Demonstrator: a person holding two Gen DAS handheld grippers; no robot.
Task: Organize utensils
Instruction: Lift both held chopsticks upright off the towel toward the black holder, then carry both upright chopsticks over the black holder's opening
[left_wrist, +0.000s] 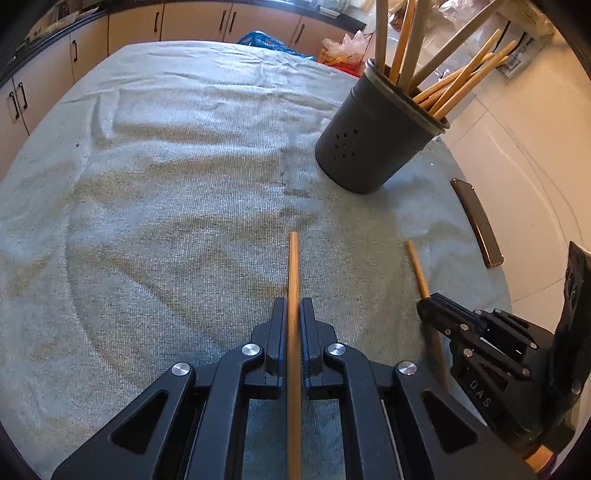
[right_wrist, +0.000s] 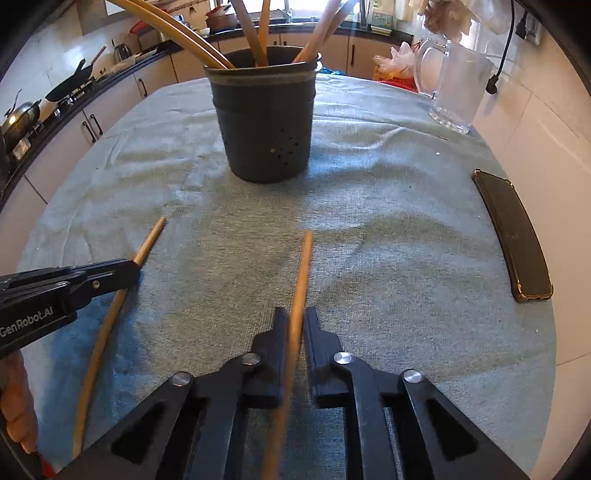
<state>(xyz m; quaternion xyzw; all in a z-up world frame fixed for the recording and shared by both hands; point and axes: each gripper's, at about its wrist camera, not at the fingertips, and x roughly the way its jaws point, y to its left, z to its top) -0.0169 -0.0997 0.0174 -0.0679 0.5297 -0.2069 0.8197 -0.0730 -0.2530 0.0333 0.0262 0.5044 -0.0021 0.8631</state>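
Wooden chopstick (left_wrist: 293, 280) runs up the lower centre of the left wrist view, clamped in the left gripper (left_wrist: 293, 310); the dark utensil holder (left_wrist: 373, 140) stands upper right on the grey-green cloth (left_wrist: 166, 184). In the right wrist view, the right gripper (right_wrist: 295, 321) pinches a second chopstick (right_wrist: 301, 280) at lower centre, below the holder at upper centre.

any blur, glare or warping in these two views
Left wrist view: fisheye bends the table cloth edge, glare washes its far part, and the chopstick is sharp. Right wrist view: the chopstick smears near the lens, the holder throws a shadow towards the camera, and dark corners vignette.
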